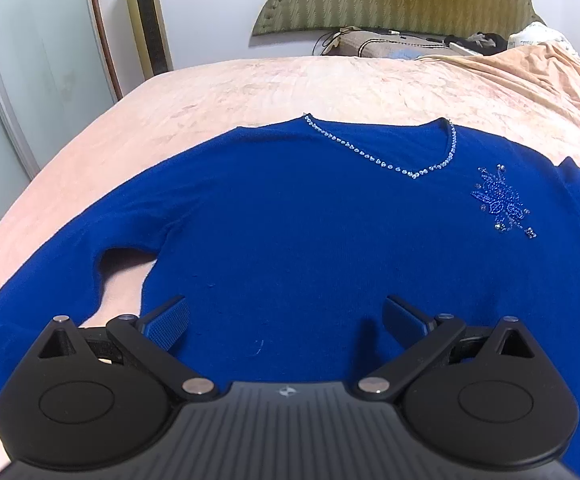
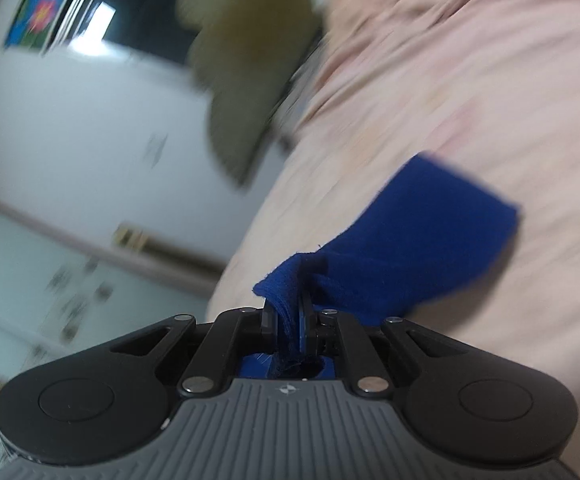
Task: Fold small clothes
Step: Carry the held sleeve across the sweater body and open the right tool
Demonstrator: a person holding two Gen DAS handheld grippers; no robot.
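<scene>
Left gripper (image 1: 286, 320) nearest lens, level, jaws spread wide, nothing between them, hovering over lower body of blue sweater (image 1: 290, 232). Sweater lies flat, front up, on peach bedspread (image 1: 250, 88); beaded neckline (image 1: 394, 156) at 12 o'clock, sequin motif (image 1: 502, 200) at 2 o'clock, one sleeve trailing toward 8 o'clock. Right gripper (image 2: 288, 320) rolled steeply sideways, jaws clamped on bunched sleeve (image 2: 410, 240), cuff end running out toward 1 o'clock above bedspread; view blurred.
</scene>
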